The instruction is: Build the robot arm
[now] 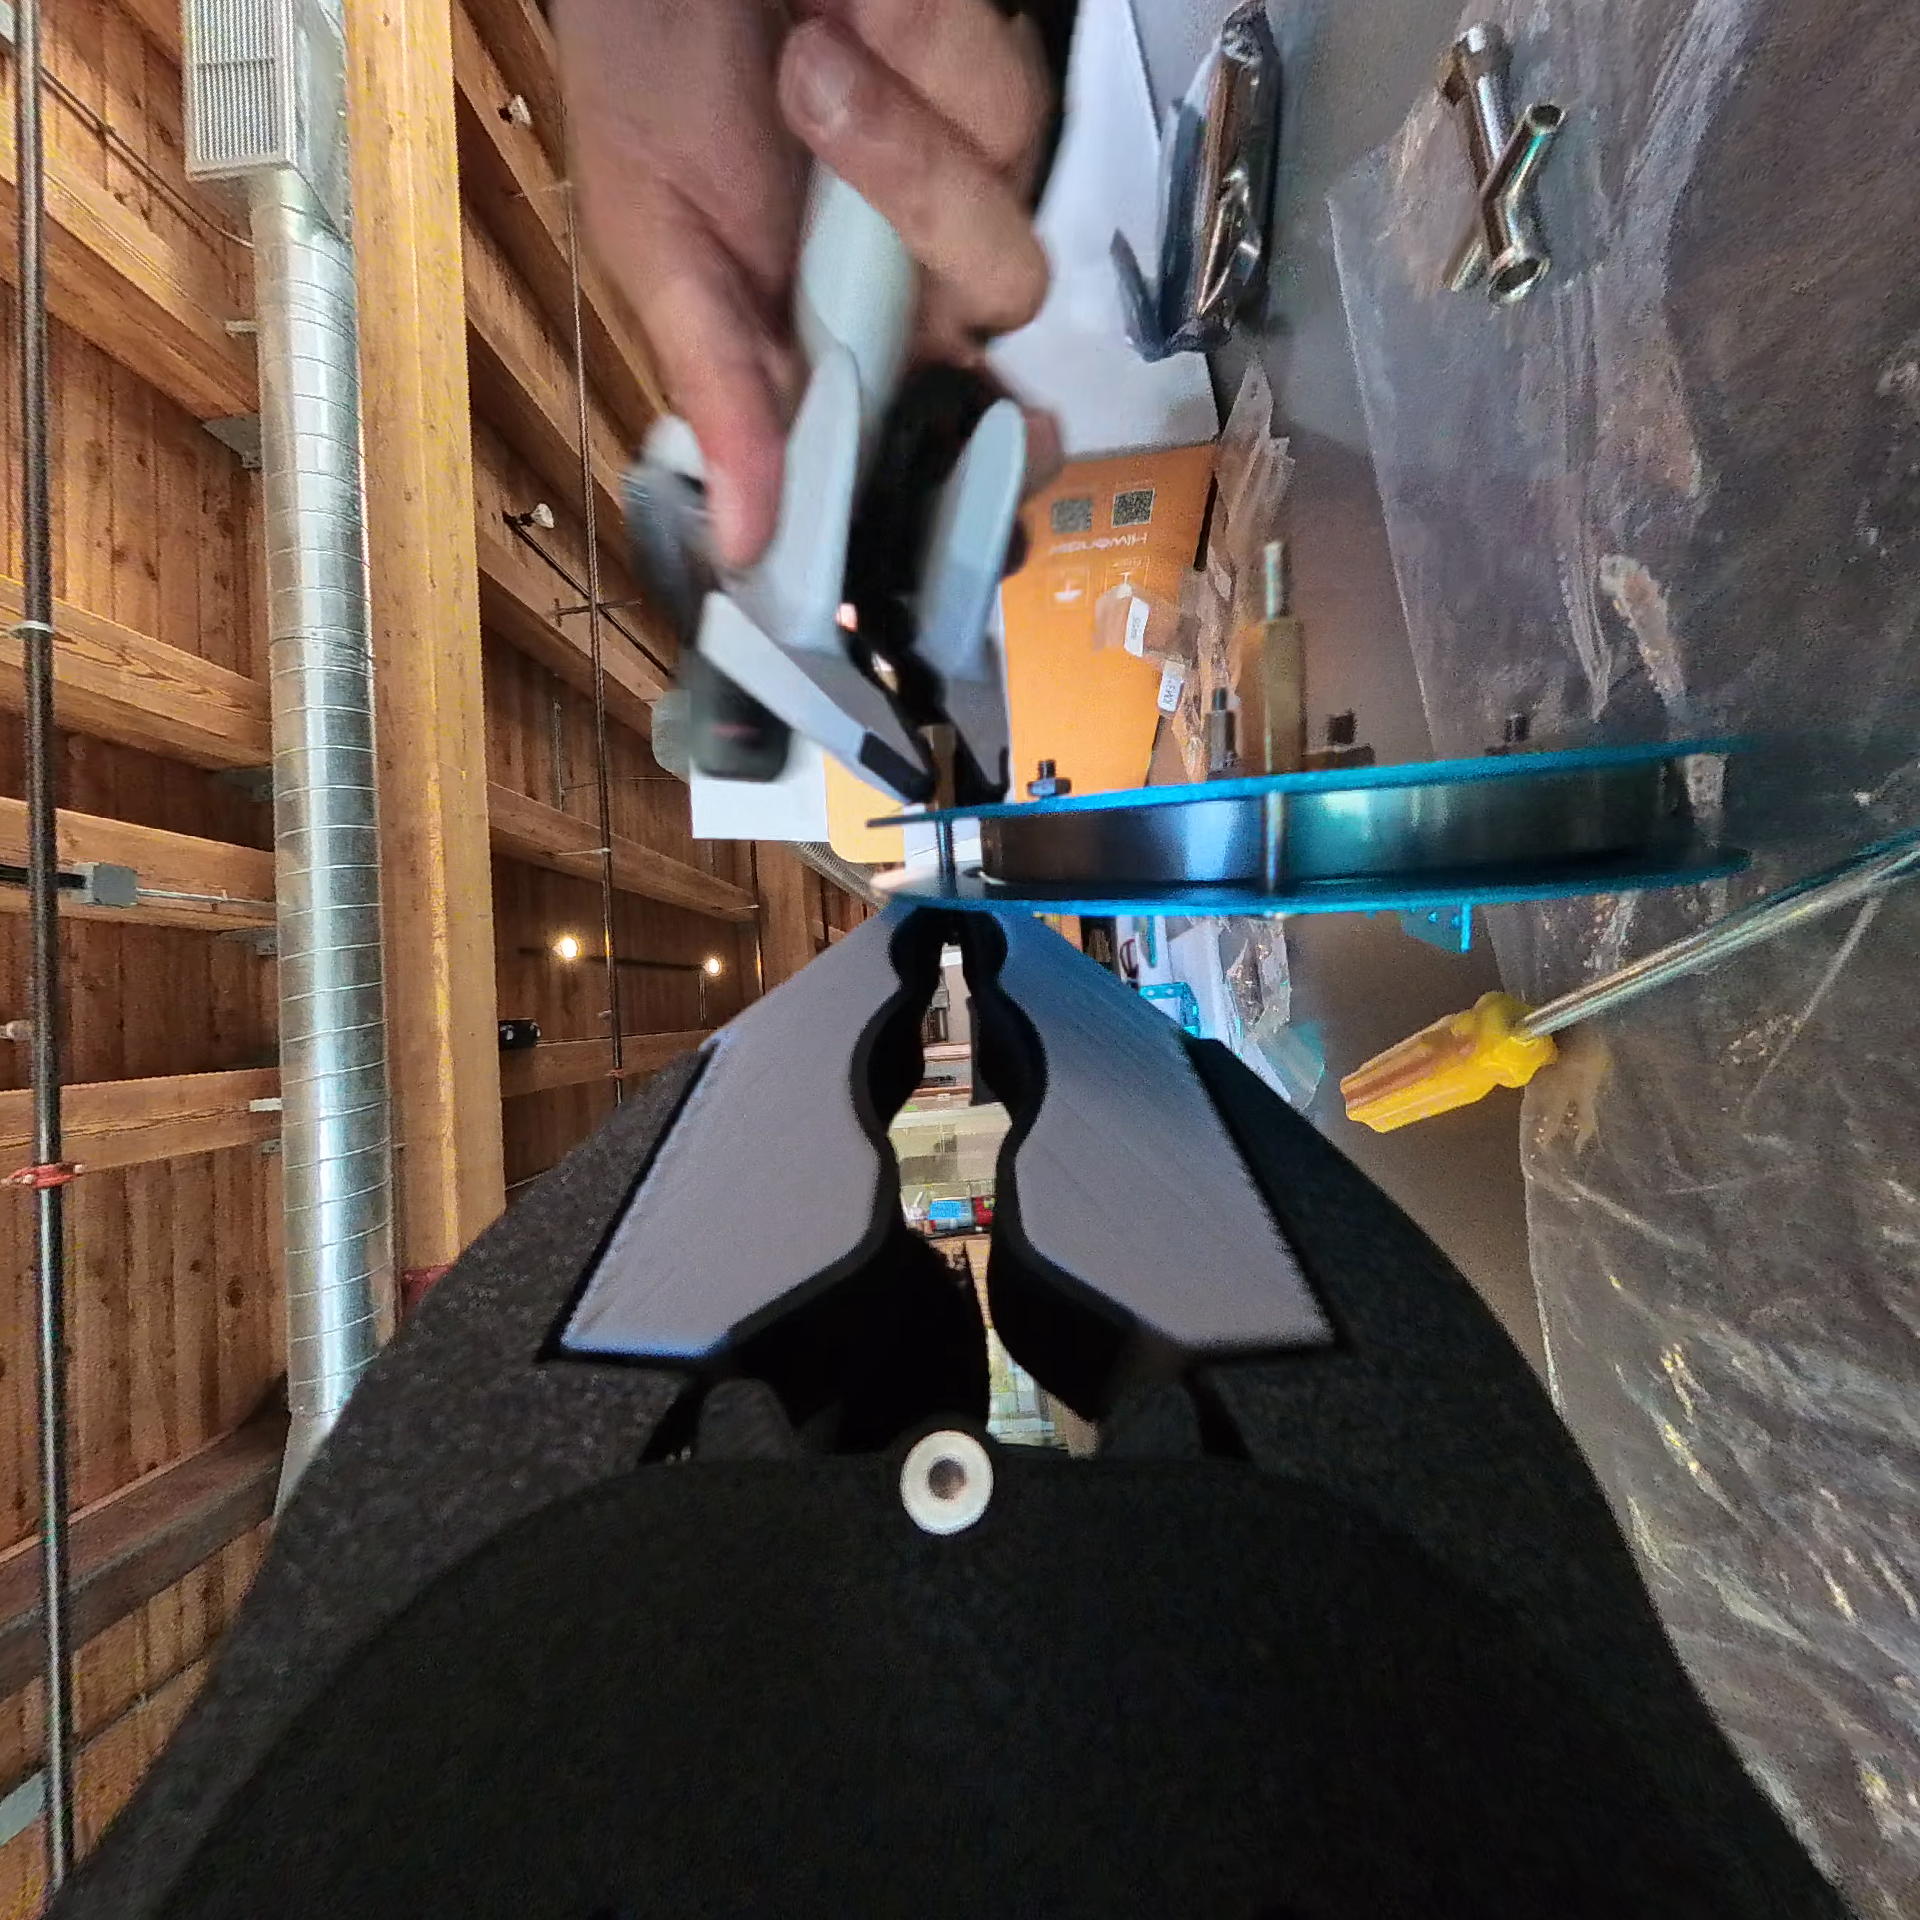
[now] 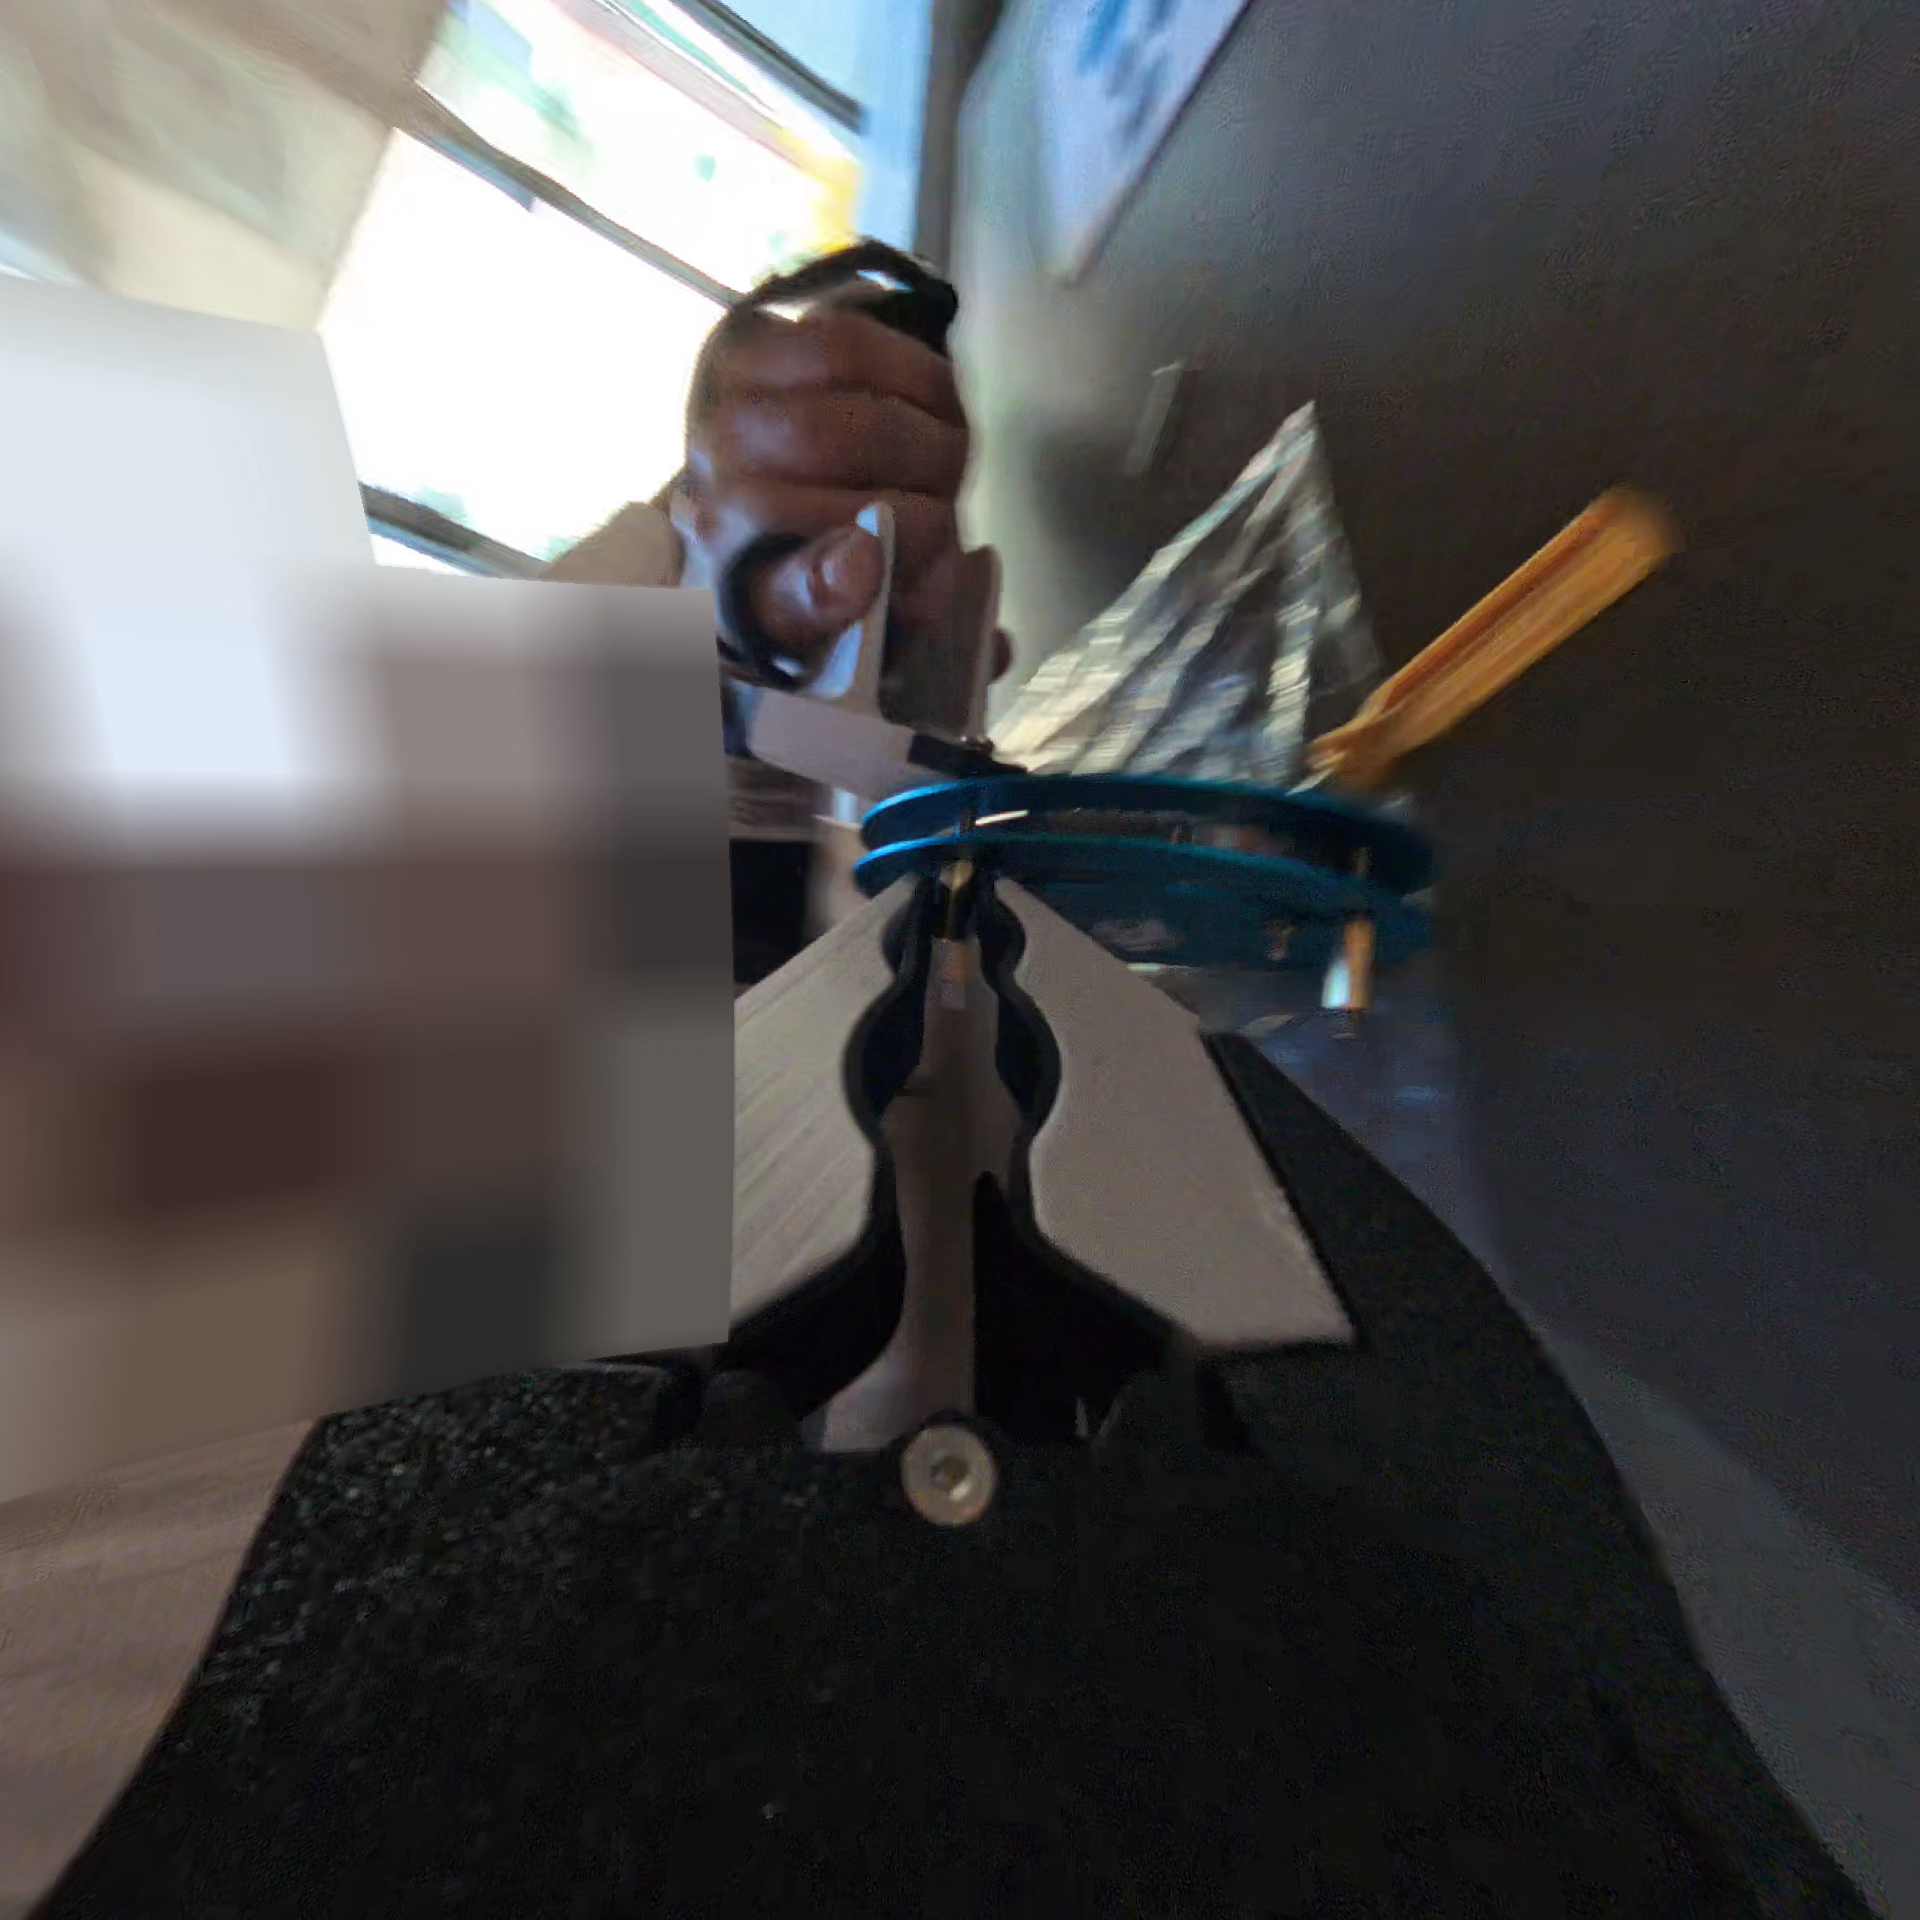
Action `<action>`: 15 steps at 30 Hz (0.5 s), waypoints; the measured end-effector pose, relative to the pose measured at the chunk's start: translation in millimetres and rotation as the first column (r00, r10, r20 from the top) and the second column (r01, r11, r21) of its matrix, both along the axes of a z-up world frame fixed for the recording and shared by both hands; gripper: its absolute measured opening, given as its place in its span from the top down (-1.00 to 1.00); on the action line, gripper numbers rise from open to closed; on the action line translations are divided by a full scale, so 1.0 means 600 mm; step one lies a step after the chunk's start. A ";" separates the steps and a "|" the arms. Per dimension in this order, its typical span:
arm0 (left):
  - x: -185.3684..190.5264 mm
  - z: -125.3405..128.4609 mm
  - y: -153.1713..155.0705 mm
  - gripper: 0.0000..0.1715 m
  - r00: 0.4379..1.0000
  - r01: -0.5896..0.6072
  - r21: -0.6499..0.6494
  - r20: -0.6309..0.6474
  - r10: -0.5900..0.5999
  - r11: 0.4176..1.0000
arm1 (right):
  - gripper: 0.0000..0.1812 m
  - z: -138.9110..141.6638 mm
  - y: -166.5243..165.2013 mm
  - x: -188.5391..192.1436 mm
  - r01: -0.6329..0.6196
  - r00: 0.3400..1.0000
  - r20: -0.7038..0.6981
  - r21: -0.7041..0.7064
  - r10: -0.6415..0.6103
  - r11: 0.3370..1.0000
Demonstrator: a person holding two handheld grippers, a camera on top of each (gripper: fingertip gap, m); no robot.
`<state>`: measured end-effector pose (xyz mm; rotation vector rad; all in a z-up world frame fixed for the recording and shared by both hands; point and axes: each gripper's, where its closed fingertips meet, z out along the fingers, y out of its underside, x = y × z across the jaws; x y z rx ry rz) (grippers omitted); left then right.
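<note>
Both grippers meet at the rim of a blue two-disc assembly (image 1: 1351,821) that stands on edge against the grey table (image 1: 1351,582). In the left wrist view the left gripper (image 1: 940,925) sits at frame centre, its jaws drawn narrow, tips touching the edge of the lower disc — whether they pinch it or only press against it cannot be told. Opposite, from the upper left, the right gripper (image 1: 940,774) comes in blurred, held by a hand (image 1: 748,239), its tips at the rim of the other disc near a small brass post.

In the right wrist view the right gripper (image 2: 951,914) is closed on a thin brass standoff (image 2: 954,935) just beneath the discs (image 2: 1143,831); the left gripper (image 2: 956,753) shows beyond, at the top edge of the assembly.

Room is tight between the two tips. A yellow-handled screwdriver (image 1: 1455,1060) lies just right of the discs, its shaft passing under their edge. Farther up the frame are an orange box (image 1: 1101,623), a metal cross wrench (image 1: 1496,177) and plastic bags (image 1: 1247,997) — well apart from the grippers.
</note>
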<state>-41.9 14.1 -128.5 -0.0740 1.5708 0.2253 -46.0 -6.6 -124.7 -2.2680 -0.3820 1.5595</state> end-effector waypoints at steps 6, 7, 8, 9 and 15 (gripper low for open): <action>0.007 -0.001 0.001 1.00 1.000 -0.004 -0.054 -0.015 0.003 0.999 | 0.90 0.002 0.012 0.019 -0.383 0.534 0.803 0.508 -0.264 0.771; 0.007 -0.001 0.003 1.00 1.000 -0.013 -0.056 -0.017 0.012 0.998 | 0.92 0.002 0.015 0.022 -0.447 0.452 0.837 0.513 -0.309 0.733; 0.008 -0.001 0.005 0.99 1.000 -0.017 -0.062 -0.016 0.016 0.998 | 0.92 0.001 0.018 0.023 -0.500 0.379 0.858 0.504 -0.346 0.704; 0.008 -0.002 0.006 1.00 1.000 -0.019 -0.076 -0.017 0.018 0.997 | 0.92 -0.001 0.020 0.025 -0.537 0.318 0.870 0.492 -0.375 0.685; 0.008 -0.003 0.012 1.00 0.999 -0.034 -0.111 -0.016 0.033 0.993 | 0.90 -0.001 0.027 0.031 -0.689 0.058 0.856 0.407 -0.514 0.599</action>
